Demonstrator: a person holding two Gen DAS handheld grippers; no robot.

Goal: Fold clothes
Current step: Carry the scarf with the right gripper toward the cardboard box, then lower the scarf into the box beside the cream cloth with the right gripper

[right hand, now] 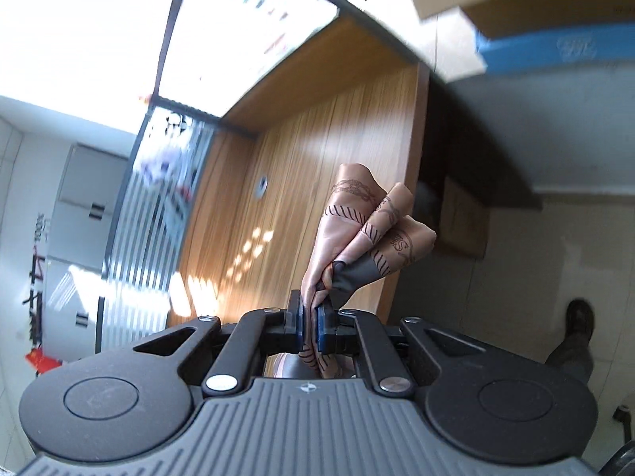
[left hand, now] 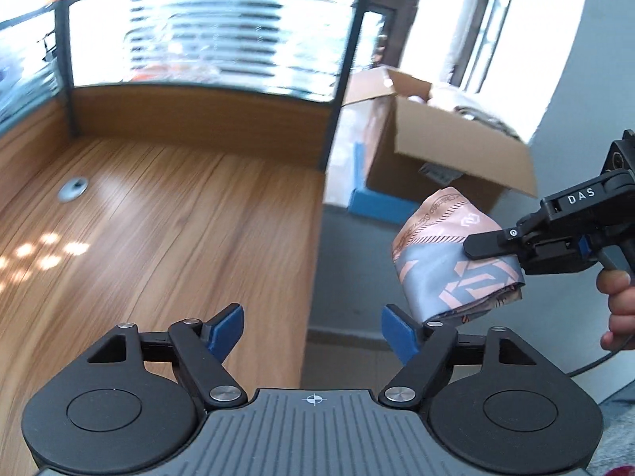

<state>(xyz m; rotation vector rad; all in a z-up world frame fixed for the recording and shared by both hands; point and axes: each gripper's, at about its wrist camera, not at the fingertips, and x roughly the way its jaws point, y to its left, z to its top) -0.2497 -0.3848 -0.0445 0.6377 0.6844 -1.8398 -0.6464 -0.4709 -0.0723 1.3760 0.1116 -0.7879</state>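
A folded pink and grey patterned scarf [left hand: 452,254] hangs in the air, off the right edge of the wooden desk [left hand: 158,218]. My right gripper [left hand: 472,248] is shut on it, held by a hand at the right. In the right wrist view the scarf [right hand: 357,230] is pinched between the blue pads of my right gripper [right hand: 310,327] and sticks out forward over the desk edge [right hand: 401,238]. My left gripper [left hand: 313,327] is open and empty, its blue pads wide apart, just left of and below the scarf.
An open cardboard box [left hand: 448,139] stands on a blue box [left hand: 381,198] beyond the desk's right end. A glass partition [left hand: 214,35] backs the desk. A round cable grommet [left hand: 72,188] is set in the desktop. Grey floor [left hand: 353,261] lies right of the desk. A shoe [right hand: 579,317] shows on the floor.
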